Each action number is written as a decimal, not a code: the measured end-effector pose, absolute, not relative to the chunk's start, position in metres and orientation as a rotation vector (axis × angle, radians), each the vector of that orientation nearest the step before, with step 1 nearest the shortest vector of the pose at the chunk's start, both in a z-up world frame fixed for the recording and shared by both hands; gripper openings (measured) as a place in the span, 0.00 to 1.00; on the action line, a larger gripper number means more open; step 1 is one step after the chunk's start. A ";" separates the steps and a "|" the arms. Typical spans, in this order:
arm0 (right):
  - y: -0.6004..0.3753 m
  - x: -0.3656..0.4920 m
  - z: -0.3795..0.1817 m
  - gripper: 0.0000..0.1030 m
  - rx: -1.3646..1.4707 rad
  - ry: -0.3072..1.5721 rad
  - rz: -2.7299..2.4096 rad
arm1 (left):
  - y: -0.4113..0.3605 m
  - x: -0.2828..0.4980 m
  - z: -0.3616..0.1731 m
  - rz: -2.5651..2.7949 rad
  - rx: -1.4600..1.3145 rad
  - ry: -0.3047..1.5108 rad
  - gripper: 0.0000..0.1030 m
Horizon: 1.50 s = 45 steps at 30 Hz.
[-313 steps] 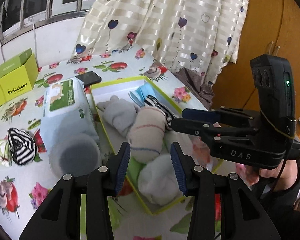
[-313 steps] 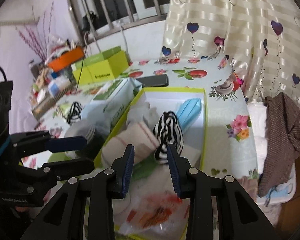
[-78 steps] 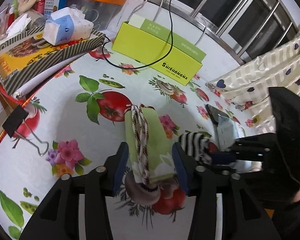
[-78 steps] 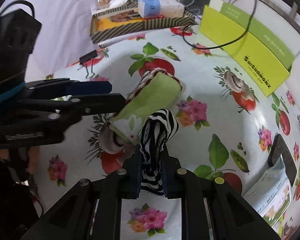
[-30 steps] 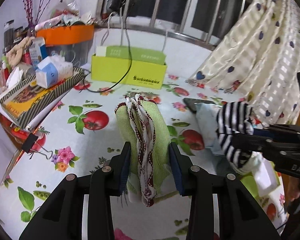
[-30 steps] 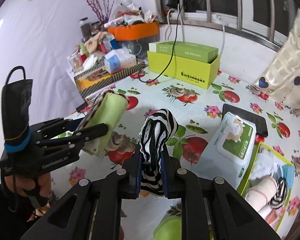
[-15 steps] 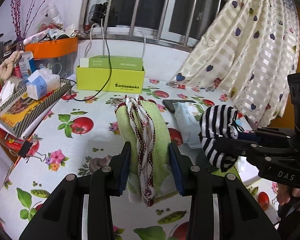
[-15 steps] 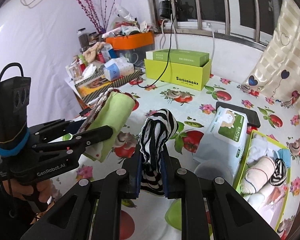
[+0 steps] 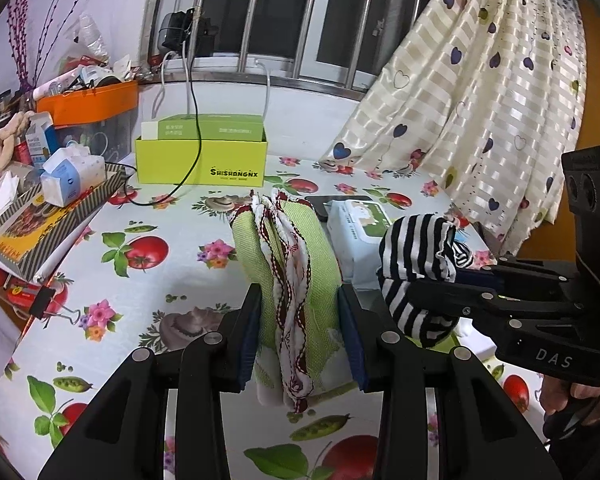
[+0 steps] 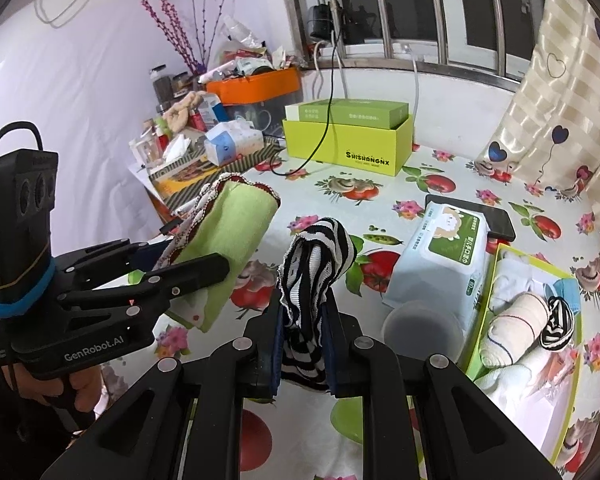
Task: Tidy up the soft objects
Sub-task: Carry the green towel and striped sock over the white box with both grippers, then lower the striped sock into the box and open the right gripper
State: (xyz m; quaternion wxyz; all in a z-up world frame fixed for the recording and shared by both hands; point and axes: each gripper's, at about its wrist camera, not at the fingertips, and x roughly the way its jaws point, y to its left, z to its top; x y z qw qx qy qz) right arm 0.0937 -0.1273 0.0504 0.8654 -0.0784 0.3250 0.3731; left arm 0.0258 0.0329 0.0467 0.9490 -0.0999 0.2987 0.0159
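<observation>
1. Soft things I am sorting sit in two places: two in my grippers, held above the table (image 10: 452, 200) with its fruit-and-flower cloth, and the rest in the lime-edged open box (image 10: 576, 364) at the table's right side.
2. Curtain (image 9: 480, 100) with heart prints hangs at the far right, its hem lying on the tabletop.
3. Yellow-green carton (image 9: 202, 164) marked with black lettering stands at the back under the barred window, a black cable draped over it.
4. Wet-wipe pack (image 10: 440, 260) lies just left of the open box, with a dark phone (image 10: 500, 220) touching its far end.
5. Green towel (image 9: 292, 280) with white-and-maroon trim is rolled and upright in my left gripper (image 9: 300, 340); the fingers are spread wide but pressed against both its sides.
6. In the open box lies a cream rolled sock (image 10: 512, 328) with thin stripes, beside a small striped bundle (image 10: 558, 322).
7. Black-and-white striped sock (image 10: 316, 280) stands up from my right gripper (image 10: 302, 352), whose fingers are nearly together and pinch its lower part.
</observation>
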 end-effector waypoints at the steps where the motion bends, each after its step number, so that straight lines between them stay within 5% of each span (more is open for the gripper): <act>1: -0.129 0.094 0.051 0.15 -0.161 0.679 0.780 | 0.032 0.026 0.047 0.029 -0.202 0.608 0.37; 45: -0.244 0.100 0.055 0.15 0.011 0.633 0.601 | -0.065 0.070 0.060 -0.168 -0.108 0.637 0.37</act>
